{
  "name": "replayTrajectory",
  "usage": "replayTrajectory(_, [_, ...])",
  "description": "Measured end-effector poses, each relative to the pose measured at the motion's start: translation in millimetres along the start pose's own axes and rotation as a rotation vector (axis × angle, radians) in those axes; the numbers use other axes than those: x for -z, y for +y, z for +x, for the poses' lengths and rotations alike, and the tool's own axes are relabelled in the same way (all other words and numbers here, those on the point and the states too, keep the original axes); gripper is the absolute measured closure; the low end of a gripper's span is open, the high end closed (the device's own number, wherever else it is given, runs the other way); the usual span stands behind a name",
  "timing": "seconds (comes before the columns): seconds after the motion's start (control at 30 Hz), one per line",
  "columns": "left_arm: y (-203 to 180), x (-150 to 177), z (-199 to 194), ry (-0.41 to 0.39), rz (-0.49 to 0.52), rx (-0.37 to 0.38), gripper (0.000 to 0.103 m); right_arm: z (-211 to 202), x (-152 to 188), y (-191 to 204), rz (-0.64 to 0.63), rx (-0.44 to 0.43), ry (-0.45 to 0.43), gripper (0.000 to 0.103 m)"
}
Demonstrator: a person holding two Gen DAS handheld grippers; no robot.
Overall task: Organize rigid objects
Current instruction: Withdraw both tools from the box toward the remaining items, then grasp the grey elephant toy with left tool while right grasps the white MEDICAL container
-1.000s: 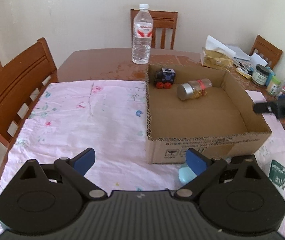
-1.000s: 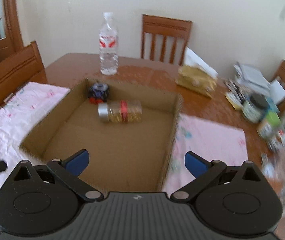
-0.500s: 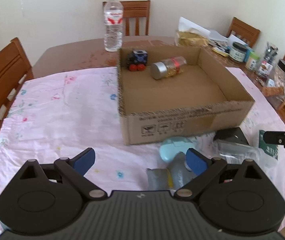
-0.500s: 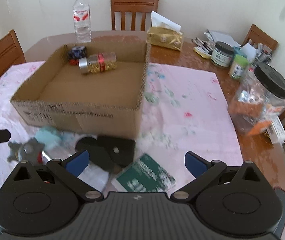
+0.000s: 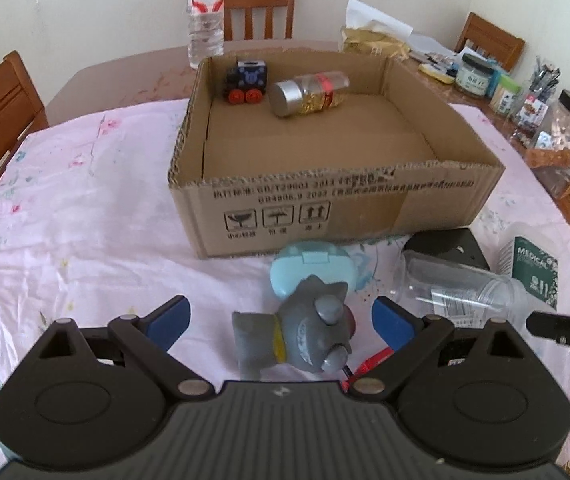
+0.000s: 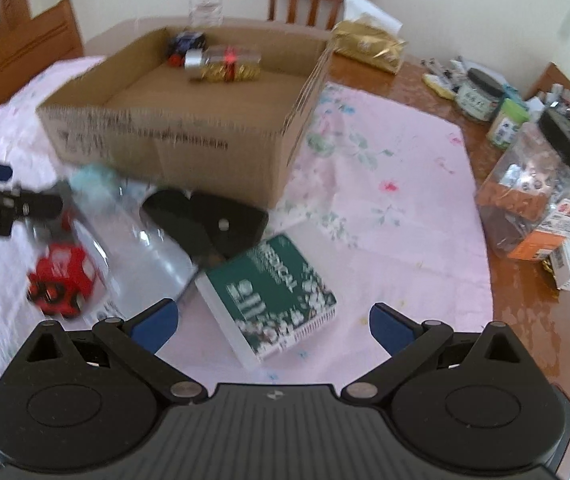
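Left wrist view, nearest first: left gripper (image 5: 281,318) spread wide, blue fingertips (image 5: 169,316) apart, nothing held. Between them, untouched, a grey toy figure (image 5: 301,336) lying on its side on the pink floral cloth (image 5: 85,220). Just behind and touching it, a pale blue case (image 5: 313,268). Peeking out below the figure's right side, a sliver of red toy car (image 5: 373,360). To the right, a clear plastic cup (image 5: 453,284) on its side, lying partly over a black pouch (image 5: 445,246); further right a green medical box (image 5: 535,270) and part of the other gripper at the frame edge. Beyond, the open cardboard box (image 5: 325,208), holding at its far left corner a black toy train (image 5: 247,80) with red wheels and, just beside it, a silver-capped jar (image 5: 309,94) on its side. Behind the box, a water bottle (image 5: 205,12) upright on the wooden table (image 5: 125,80).

Right wrist view, blurred on the left side: right gripper (image 6: 271,326) likewise wide open and empty, hovering over the green medical box (image 6: 273,292). Left of that, the clear plastic cup (image 6: 145,252) and the red toy car (image 6: 63,280); behind, the black pouch (image 6: 213,224), then the cardboard box (image 6: 173,136). Far right, a black-lidded jar (image 6: 541,176) and small containers on bare wood.
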State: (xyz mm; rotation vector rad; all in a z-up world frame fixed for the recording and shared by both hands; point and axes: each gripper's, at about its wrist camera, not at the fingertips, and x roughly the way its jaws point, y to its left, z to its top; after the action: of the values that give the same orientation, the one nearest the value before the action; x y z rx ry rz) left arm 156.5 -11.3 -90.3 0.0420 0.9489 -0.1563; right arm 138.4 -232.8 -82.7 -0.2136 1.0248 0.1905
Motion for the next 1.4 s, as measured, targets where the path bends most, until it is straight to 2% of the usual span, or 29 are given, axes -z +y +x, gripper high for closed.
replayTrajectory(0.27, [-11.2, 7.8, 3.5, 0.036, -0.048, -0.054, 0.006, 24.6, 2.5, -10.0, -0.156, 0.011, 0.021, 0.0])
replayTrajectory(0.43, [-13.9, 10.2, 6.5, 0.051, -0.09, -0.09, 0.006, 46.3, -10.9, -16.9, -0.192, -0.034, 0.051, 0.0])
replayTrajectory(0.6, [-13.2, 11.6, 8.8, 0.056, -0.13, -0.11, 0.006, 60.8, -22.6, -33.4, -0.112, -0.139, 0.093, 0.0])
replayTrajectory(0.83, [-9.2, 11.8, 17.6, 0.062, -0.179, -0.118, 0.006, 64.1, -28.2, -33.5, -0.12, -0.147, 0.11, 0.0])
replayTrajectory(1.07, [4.7, 16.2, 12.1, 0.061, -0.118, -0.155, 0.006, 63.9, -27.9, -34.2, -0.11, -0.143, 0.108, 0.0])
replayTrajectory(1.17, [8.1, 19.5, 13.6, 0.064, -0.067, -0.139, 0.006, 63.7, -27.4, -33.8, -0.106, -0.141, 0.106, 0.0])
replayTrajectory(1.3, [7.5, 22.0, 18.5, 0.026, -0.013, -0.12, 0.007, 63.0, -26.6, -33.3, -0.098, -0.137, 0.102, 0.0])
replayTrajectory(1.33, [7.2, 21.9, 20.6, 0.022, -0.002, -0.113, 0.008, 62.8, -26.5, -33.2, -0.097, -0.136, 0.102, 0.0])
replayTrajectory(1.4, [6.9, 21.3, 23.7, 0.021, 0.007, -0.1, 0.018, 62.9, -26.4, -33.4, -0.097, -0.136, 0.1, 0.0])
